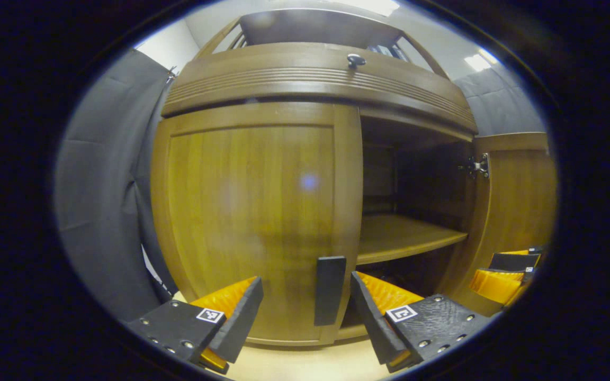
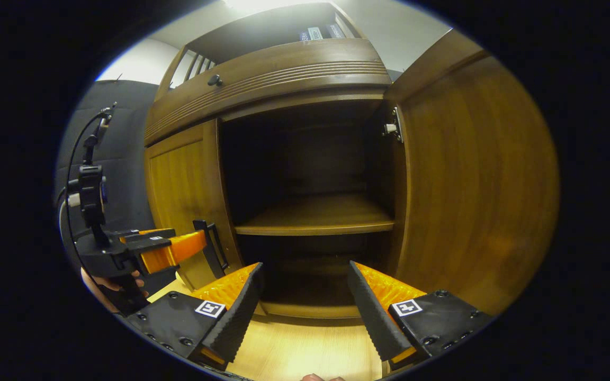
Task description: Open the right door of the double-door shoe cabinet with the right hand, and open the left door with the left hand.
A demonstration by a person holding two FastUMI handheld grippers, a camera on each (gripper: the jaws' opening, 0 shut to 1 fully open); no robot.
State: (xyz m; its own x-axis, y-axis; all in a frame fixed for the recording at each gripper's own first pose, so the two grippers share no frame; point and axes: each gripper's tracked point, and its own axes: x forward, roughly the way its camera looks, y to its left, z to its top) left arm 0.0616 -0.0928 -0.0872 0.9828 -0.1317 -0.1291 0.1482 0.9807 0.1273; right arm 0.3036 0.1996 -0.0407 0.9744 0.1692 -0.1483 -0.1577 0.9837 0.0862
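Currently: right door (image 2: pixel 469 174) swung open | left door (image 1: pixel 252 211) closed, handle (image 1: pixel 330 290) between left gripper (image 1: pixel 305 312) fingers, untouched | right gripper (image 2: pixel 305 307) released | cabinet shelf (image 2: pixel 315 217) bare

The left claw (image 1: pixel 305 312) points level and forward, its two fingers spread wide with nothing pressed between them. In the right gripper view the same claw (image 2: pixel 207 246) shows from the side at the left, reaching to the right, and a hand (image 2: pixel 106 288) grips its body from below. The right claw (image 2: pixel 305 312) also points level and forward, fingers spread wide and holding nothing. In the left gripper view, the right claw (image 1: pixel 506 275) sits at the far right edge, low, well apart from the left one.
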